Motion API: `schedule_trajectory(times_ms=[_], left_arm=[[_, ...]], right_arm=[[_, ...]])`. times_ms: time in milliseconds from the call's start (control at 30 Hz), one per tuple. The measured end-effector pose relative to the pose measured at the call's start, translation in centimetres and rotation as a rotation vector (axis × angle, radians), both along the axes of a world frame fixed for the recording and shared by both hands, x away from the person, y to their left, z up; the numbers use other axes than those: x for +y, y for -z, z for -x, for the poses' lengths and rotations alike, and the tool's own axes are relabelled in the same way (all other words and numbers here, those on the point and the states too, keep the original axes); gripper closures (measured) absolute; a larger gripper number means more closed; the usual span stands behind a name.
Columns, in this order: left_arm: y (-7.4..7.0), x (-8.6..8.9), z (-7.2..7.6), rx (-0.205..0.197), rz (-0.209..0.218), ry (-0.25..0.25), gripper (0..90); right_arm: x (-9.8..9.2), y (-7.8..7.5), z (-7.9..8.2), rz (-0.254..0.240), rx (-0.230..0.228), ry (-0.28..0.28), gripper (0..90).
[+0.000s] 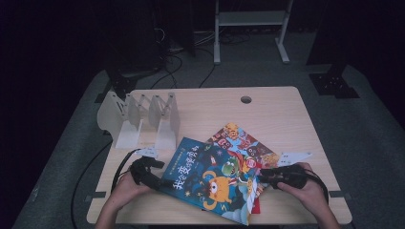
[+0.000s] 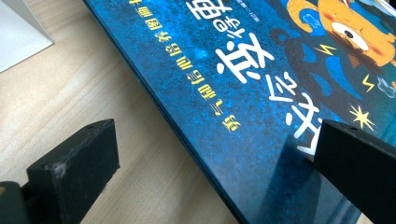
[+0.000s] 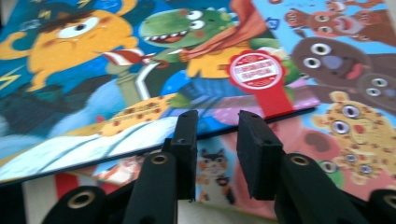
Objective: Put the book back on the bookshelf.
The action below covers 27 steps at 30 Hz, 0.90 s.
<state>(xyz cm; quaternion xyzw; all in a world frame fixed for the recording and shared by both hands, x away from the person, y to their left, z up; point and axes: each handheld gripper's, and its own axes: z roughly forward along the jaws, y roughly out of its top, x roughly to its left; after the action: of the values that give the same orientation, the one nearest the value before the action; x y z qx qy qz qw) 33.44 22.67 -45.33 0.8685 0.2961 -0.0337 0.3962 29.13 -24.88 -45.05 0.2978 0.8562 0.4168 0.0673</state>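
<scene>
A blue picture book (image 1: 210, 183) lies near the front edge of the table (image 1: 272, 109), on top of a second, colourful book (image 1: 239, 140). The left gripper (image 1: 160, 182) is at the blue book's left edge, with its jaws wide apart, one on each side of that edge. The right gripper (image 1: 261, 175) is at the blue book's right edge, with its jaws close together and nothing held between them.

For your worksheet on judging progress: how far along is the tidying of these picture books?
Done: nothing; the white rack holds no books. In hand: the left gripper, open, straddles the blue book's edge; the right gripper, fingers narrowly apart, sits at its opposite edge, gripping nothing. Left: lifting it, then the orange book underneath.
</scene>
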Motion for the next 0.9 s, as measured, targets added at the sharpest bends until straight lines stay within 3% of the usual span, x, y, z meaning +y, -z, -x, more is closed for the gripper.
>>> schedule_trajectory(times_ms=[167,467,667,900], left_arm=[[0.1,-0.1,-0.1,0.012,0.008,0.006,0.0],[0.3,0.1,-0.2,0.025,0.017,0.004,0.0],[0.5,0.3,-0.4,0.061,0.033,-0.002,0.0],[0.9,0.0,-0.5,0.106,0.055,0.026,0.0]], right_arm=[[0.3,0.0,0.1,0.000,-0.004,-0.017,76.2],[1.5,0.1,-0.5,-0.005,-0.009,-0.047,77.0],[1.7,0.1,-0.7,-0.003,-0.003,-0.059,77.1],[2.2,0.0,-1.1,0.008,-0.007,-0.070,77.4]])
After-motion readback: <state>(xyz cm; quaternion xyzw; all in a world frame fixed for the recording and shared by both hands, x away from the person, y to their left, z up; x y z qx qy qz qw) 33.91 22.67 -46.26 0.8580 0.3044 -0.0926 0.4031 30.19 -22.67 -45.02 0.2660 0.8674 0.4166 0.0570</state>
